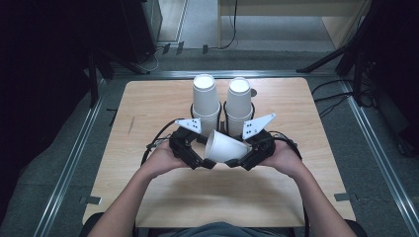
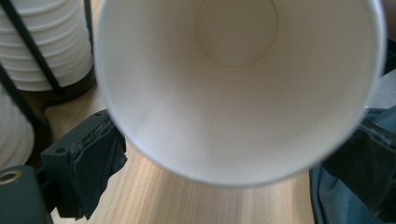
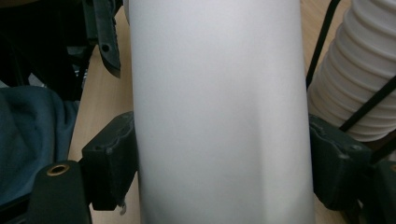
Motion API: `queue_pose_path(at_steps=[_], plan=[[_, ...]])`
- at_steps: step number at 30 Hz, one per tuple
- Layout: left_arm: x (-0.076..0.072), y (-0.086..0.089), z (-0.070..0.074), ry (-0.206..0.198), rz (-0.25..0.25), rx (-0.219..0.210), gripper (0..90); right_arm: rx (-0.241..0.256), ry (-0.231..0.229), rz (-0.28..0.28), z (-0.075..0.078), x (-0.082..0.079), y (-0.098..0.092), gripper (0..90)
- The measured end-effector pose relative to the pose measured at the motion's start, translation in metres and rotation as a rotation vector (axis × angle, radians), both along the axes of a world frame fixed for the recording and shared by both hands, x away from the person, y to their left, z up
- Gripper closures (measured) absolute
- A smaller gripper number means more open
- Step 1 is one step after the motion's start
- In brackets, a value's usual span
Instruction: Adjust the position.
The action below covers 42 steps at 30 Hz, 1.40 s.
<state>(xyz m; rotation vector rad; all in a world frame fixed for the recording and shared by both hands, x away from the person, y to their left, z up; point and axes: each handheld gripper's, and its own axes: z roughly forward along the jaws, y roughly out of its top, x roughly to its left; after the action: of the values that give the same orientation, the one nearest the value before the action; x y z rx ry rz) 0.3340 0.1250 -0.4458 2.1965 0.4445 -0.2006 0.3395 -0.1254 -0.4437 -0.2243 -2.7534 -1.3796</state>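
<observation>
A white paper cup [image 1: 225, 147] lies on its side in the air between my two grippers, above the middle of the wooden table [image 1: 148, 192]. Its mouth faces my left gripper [image 1: 203, 152]. In the left gripper view I look straight into the cup [image 2: 233, 93], and the jaws of the left gripper [image 2: 229, 161] press against both sides of its rim. In the right gripper view, the right gripper [image 3: 222, 168] is shut on the cup's wall [image 3: 219, 116]. From above, the right gripper [image 1: 240, 157] holds the narrow end.
Two tall stacks of white cups [image 1: 205, 98] [image 1: 238, 101] stand upright in a black wire holder just behind the grippers. The stacks sit close to the left gripper [image 2: 46, 42] and the right gripper [image 3: 359, 79]. Bare wood lies in front and to both sides.
</observation>
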Motion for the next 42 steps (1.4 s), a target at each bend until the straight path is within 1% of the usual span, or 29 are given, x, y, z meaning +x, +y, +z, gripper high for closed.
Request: queue_pose_path(at_steps=[1,3,4,5,6,8,11,14,20,24,27,29,30,31,33,34,35,38,41,42], plan=[[0.001,-0.001,-0.001,0.005,-0.007,-0.003,3.1,-0.001,-0.005,0.003,0.0,0.0,0.001,20.6],[0.001,-0.002,-0.001,0.012,-0.003,-0.013,3.1,-0.002,-0.005,0.007,-0.001,-0.001,0.003,20.6],[0.001,-0.002,-0.001,0.004,0.0,-0.016,3.3,-0.002,-0.006,0.014,-0.001,-0.001,0.004,20.6],[0.001,-0.002,-0.001,0.0,-0.001,-0.03,5.1,0.0,-0.002,0.017,-0.002,-0.002,0.004,20.6],[0.001,-0.001,-0.001,0.008,0.001,-0.047,5.5,-0.004,-0.001,0.021,-0.002,-0.002,0.005,20.6],[0.002,-0.001,0.0,0.009,0.003,-0.058,6.0,-0.007,0.001,0.021,-0.003,-0.002,0.006,20.6],[0.002,-0.001,-0.001,0.021,-0.001,-0.059,5.9,-0.004,0.003,0.027,-0.003,-0.002,0.008,20.7],[0.002,-0.002,-0.002,0.022,0.003,-0.052,7.1,-0.012,-0.001,0.026,-0.004,-0.003,0.009,20.9],[0.002,-0.002,0.0,0.003,0.002,-0.029,12.6,-0.018,-0.01,0.022,-0.004,-0.002,0.008,22.0],[0.003,-0.002,-0.001,0.015,0.0,-0.029,14.0,-0.022,-0.005,0.02,-0.005,-0.002,0.008,21.9],[0.004,-0.002,-0.001,0.035,0.006,-0.026,14.1,-0.023,0.014,0.015,-0.006,-0.001,0.008,21.0],[0.005,-0.001,0.0,0.038,0.014,-0.014,14.2,-0.032,0.042,0.007,-0.006,0.001,0.01,15.4],[0.006,0.0,0.0,0.034,0.017,-0.011,14.1,-0.032,0.046,0.001,-0.007,0.001,0.011,14.0],[0.006,0.001,0.001,0.039,0.014,-0.006,14.2,-0.044,0.057,-0.007,-0.007,0.002,0.011,13.5],[0.006,0.002,0.002,0.032,0.013,0.006,14.1,-0.058,0.063,-0.011,-0.009,0.002,0.011,13.5],[0.007,0.003,0.003,0.027,0.011,0.02,14.1,-0.067,0.064,-0.021,-0.009,0.002,0.011,13.5],[0.006,0.004,0.005,0.012,0.017,0.038,14.2,-0.074,0.064,-0.018,-0.01,0.002,0.011,13.5],[0.006,0.005,0.011,-0.016,0.012,0.069,14.2,-0.089,0.066,-0.011,-0.012,0.002,0.011,13.5],[0.007,0.005,0.015,-0.025,0.001,0.096,14.1,-0.094,0.062,-0.009,-0.013,0.002,0.011,13.6],[0.007,0.005,0.016,-0.032,-0.003,0.111,14.1,-0.096,0.057,-0.006,-0.013,0.002,0.011,13.7]])
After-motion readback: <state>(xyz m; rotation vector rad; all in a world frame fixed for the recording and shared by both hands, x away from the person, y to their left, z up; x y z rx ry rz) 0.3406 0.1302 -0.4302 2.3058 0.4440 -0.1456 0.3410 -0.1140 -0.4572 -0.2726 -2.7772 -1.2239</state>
